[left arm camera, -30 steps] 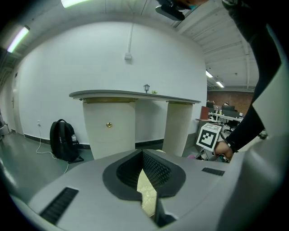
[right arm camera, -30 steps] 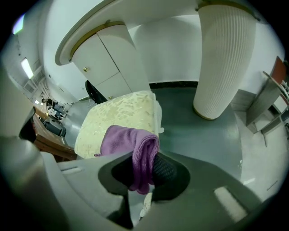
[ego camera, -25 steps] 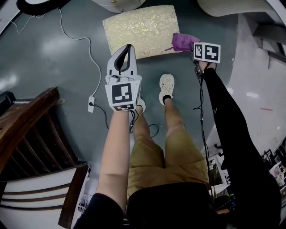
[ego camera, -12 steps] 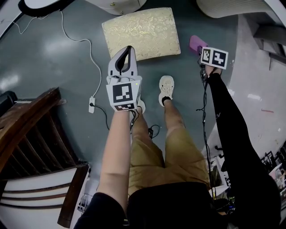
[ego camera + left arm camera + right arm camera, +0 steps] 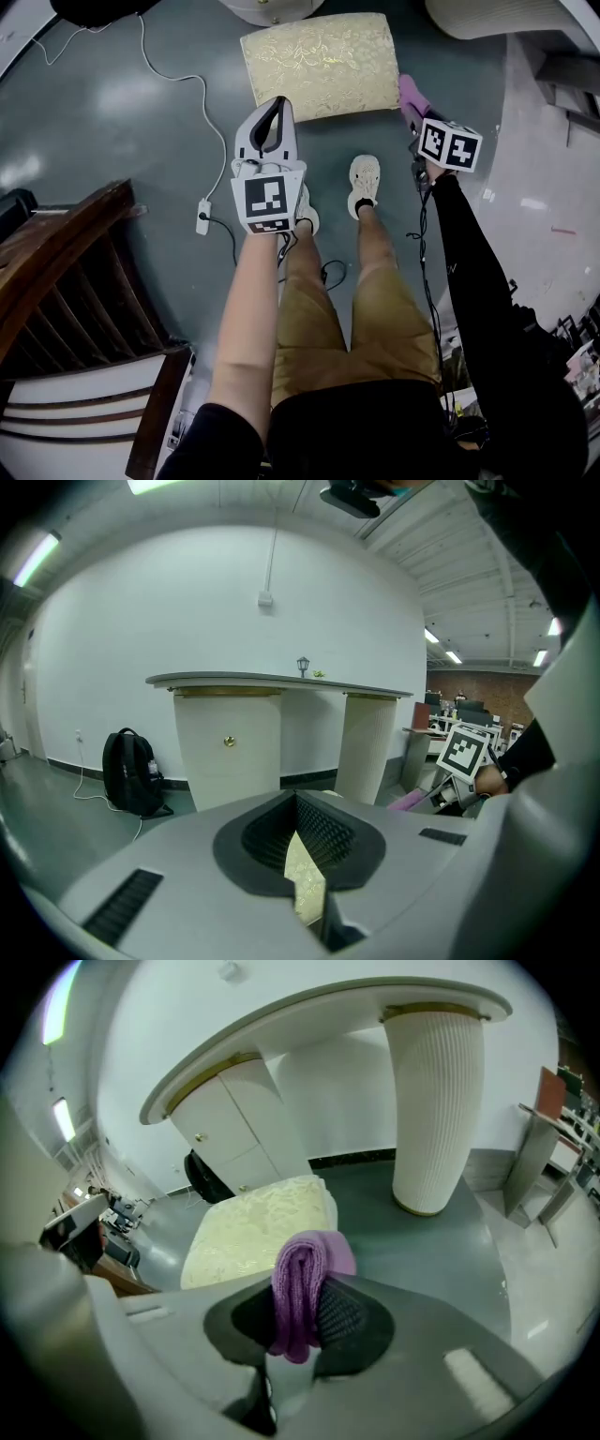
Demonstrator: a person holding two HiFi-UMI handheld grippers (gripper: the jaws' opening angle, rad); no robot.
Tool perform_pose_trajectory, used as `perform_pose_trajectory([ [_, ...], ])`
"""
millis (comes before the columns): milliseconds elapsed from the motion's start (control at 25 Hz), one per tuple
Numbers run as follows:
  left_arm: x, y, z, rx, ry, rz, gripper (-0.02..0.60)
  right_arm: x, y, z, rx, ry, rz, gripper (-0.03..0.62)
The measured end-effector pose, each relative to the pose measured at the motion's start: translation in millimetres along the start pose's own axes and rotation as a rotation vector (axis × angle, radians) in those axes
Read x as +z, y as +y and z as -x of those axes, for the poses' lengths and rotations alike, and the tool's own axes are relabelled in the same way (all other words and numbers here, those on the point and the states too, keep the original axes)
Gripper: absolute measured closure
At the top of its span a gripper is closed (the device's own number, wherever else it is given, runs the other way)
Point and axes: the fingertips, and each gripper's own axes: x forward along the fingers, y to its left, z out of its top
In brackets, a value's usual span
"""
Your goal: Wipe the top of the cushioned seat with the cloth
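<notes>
Head view: the purple cloth, against the cushioned seat's right corner a second ago, now sits just off its right edge, pinched in my right hand-held gripper. My left hand-held gripper hovers at the seat's near edge, empty, jaws seemingly meeting at the tips.

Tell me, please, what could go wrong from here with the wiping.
1. The purple cloth sits bunched in the right gripper's jaws, so hard jaw tips may scrape the cushioned seat.
2. The cloth hangs beside the seat's right edge, over the floor; lowering there would likely dirty it.
3. A white power strip lies near the feet: possible trip.
</notes>
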Motion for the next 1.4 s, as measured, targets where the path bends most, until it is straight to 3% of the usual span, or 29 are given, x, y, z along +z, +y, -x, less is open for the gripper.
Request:
perform_pose_trajectory([
  [280,-27.0,36.9,35.2,-0.036,0.019,0.007,0.574,-32.9,157.9,-18.9,0.212,-0.012,0.071,0.533],
  [480,-42.9,75.1,61.7,-0.022,0.025,0.023,0.574,-77.5,283.5,-35.8,0.499,0.088,0.113,0.533],
  [600,-51.0,96.6,72.9,-0.003,0.019,0.025,0.574,-108.4,321.9,-61.6,0.548,0.174,0.158,0.533],
  [720,-58.5,109.6,79.8,0.015,0.021,0.022,0.574,-126.6,316.5,-96.8,0.449,0.216,0.194,0.533],
  [840,-61.7,114.0,82.1,0.018,0.024,0.026,0.574,-113.2,300.9,-113.2,0.36,0.083,0.335,0.533],
  [920,-62.4,114.8,81.5,0.017,0.022,0.028,0.574,-107.6,291.0,-116.4,0.319,0.055,0.397,0.533],
  [1240,-54.0,89.9,63.3,0.003,0.023,0.038,0.574,-94.5,233.3,-102.0,0.245,0.055,0.383,0.533],
  [1400,-43.9,64.3,48.6,-0.009,0.023,0.03,0.574,-82.6,178.9,-87.1,0.173,0.047,0.348,0.533],
])
